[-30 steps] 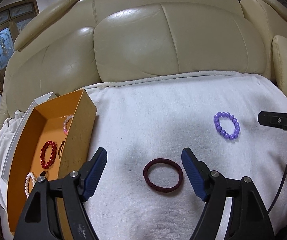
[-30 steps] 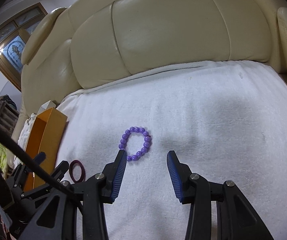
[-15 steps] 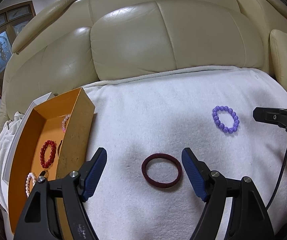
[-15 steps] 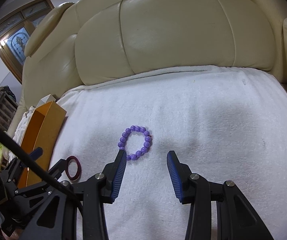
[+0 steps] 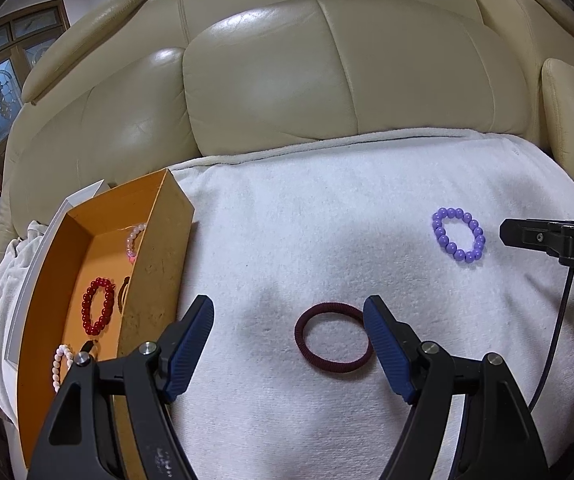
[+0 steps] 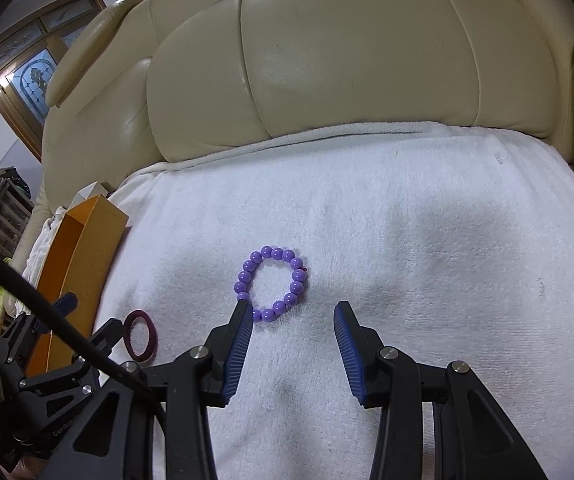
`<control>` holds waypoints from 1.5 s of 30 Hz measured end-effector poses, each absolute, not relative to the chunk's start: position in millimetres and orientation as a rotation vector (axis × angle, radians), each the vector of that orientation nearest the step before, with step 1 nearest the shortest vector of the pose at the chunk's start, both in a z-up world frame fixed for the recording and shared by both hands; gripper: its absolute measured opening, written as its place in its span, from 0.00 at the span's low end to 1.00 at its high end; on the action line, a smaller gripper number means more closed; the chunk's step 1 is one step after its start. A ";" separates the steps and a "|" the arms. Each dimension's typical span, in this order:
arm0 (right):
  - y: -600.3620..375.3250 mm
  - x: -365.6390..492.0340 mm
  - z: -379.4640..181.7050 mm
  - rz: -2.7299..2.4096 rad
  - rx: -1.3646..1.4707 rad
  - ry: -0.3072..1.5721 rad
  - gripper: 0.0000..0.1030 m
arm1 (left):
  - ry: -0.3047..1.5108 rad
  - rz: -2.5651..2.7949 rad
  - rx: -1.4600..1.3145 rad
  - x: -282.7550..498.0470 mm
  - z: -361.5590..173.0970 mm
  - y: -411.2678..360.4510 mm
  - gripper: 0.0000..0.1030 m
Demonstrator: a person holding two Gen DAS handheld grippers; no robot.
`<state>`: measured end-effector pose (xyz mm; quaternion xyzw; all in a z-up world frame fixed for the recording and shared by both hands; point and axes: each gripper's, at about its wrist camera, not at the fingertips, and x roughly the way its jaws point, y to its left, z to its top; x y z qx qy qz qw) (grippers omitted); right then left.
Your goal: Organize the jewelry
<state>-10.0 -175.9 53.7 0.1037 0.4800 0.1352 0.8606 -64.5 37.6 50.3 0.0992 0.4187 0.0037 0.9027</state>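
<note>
A dark maroon hair band [image 5: 331,337] lies on the white towel [image 5: 327,248], just ahead of my open, empty left gripper [image 5: 289,320], its right edge by the right finger. It also shows in the right wrist view [image 6: 139,335]. A purple bead bracelet [image 6: 273,284] lies just ahead of my open, empty right gripper [image 6: 293,314], touching the left fingertip; it also shows in the left wrist view [image 5: 458,234]. An orange box [image 5: 155,248] at the left holds a red bead bracelet [image 5: 97,305], a pink one [image 5: 133,239] and a white one [image 5: 59,366].
The towel covers the seat of a cream leather sofa [image 5: 327,80]. The box sits on a white lid [image 5: 27,296] at the towel's left edge. A black cable [image 5: 563,312] hangs at the right. The right gripper's body [image 5: 555,238] reaches in from the right.
Both grippers have shifted slightly. The hair band now sits closer to my left gripper's right finger. The purple bracelet sits a little nearer my right gripper's left fingertip. Nothing was grasped.
</note>
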 end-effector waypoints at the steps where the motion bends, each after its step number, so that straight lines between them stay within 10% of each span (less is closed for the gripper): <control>1: -176.2 -9.8 53.1 0.282 0.219 1.009 0.45 | 0.866 0.009 0.204 -64.3 50.1 38.3 0.75; 45: -185.8 -10.2 62.0 0.268 0.242 0.993 0.45 | 0.909 -0.006 0.217 -65.1 47.1 51.7 0.75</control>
